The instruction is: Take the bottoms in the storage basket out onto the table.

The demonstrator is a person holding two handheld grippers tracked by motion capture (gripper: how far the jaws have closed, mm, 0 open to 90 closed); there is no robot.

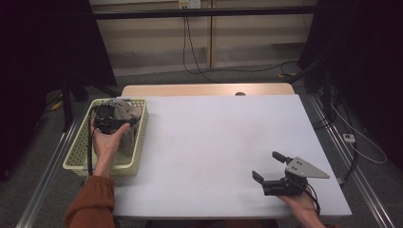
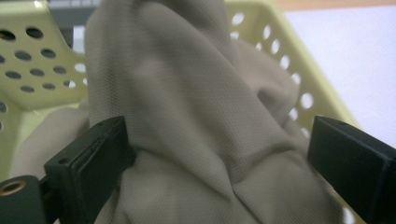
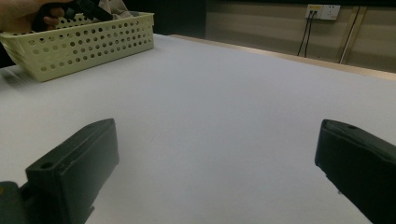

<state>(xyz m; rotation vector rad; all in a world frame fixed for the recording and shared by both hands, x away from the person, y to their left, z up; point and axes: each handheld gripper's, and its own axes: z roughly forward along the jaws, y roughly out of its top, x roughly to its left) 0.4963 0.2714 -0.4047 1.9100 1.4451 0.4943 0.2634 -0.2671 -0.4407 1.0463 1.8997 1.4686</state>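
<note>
The left gripper [image 1: 110, 124] sits down inside the pale yellow basket [image 1: 138, 156] at the table's [image 1: 214, 137] left edge, and the beige cloth [image 2: 187, 116] bunched in that basket is what it is after. In the left gripper view its 2 jaws stand wide apart on either side of a raised fold of the cloth, the left jaw touching the fabric and the right one clear of it, so nothing is clamped yet; the stance looks chosen to straddle a ridge that will pinch easily once the jaws close. The right gripper [image 1: 275, 178] rests low near the table's front right corner, well apart from the basket, its jaws also spread with only bare white surface between them, probably parked there to wait for a handover or a second grip. How much cloth lies below the fold is hard to judge, since the hand [image 1: 107, 142] and the basket wall cover most of it from above, and up close the fabric runs off the bottom of the picture.
</note>
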